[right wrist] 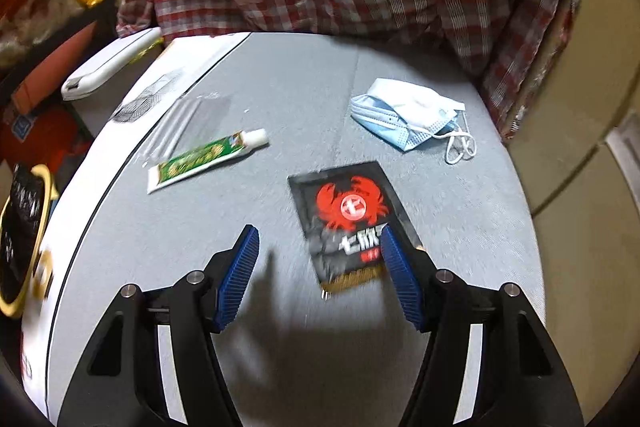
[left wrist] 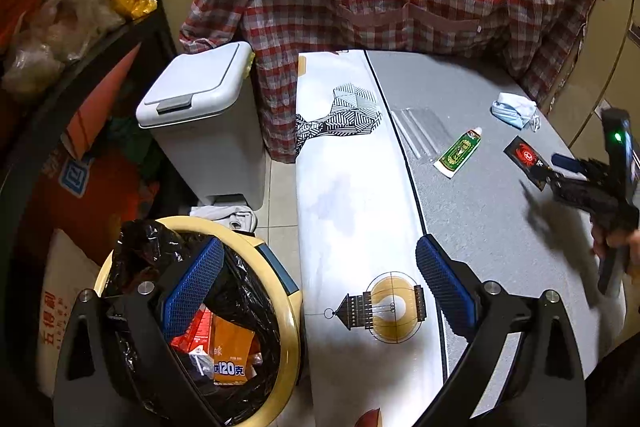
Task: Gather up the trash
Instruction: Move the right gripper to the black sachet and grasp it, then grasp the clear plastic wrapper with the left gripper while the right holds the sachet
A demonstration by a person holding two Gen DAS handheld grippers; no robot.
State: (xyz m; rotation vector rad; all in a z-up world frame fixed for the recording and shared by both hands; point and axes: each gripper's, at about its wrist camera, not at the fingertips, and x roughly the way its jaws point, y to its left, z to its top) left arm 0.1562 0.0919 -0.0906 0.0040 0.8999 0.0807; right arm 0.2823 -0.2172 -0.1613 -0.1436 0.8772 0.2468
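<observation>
The right gripper [right wrist: 320, 267] hangs low over the grey tabletop [right wrist: 280, 87], its jaws spread wide and holding nothing. Just ahead of it lies a black packet with a red crab [right wrist: 352, 215], flat on the cloth; the right-side pad overlaps the packet's near corner in the view, though I cannot tell whether it touches. Beyond are a green tube [right wrist: 204, 161] with a white cap, a crumpled blue face mask [right wrist: 408, 119] and a clear plastic wrapper [right wrist: 188, 119] near the tabletop's edge.

The left gripper [left wrist: 320, 287] waits off the tabletop's side, jaws also wide apart and empty, partly over the round bin [left wrist: 280, 347] with its black liner, where an orange carton and other scraps already lie. A grey lidded bin [left wrist: 196, 107] stands behind it on the floor.

The packet looks like the next piece to go. It is thin and lies flush, so a straight squeeze from above would likely slide over it. Better, I'd say, to shift the gripper right until the packet sits centred between the pads, tip one pad down at a long edge, and close slowly so the foil buckles up into the grip. The picture is smeared here, so slowing before contact would help.
</observation>
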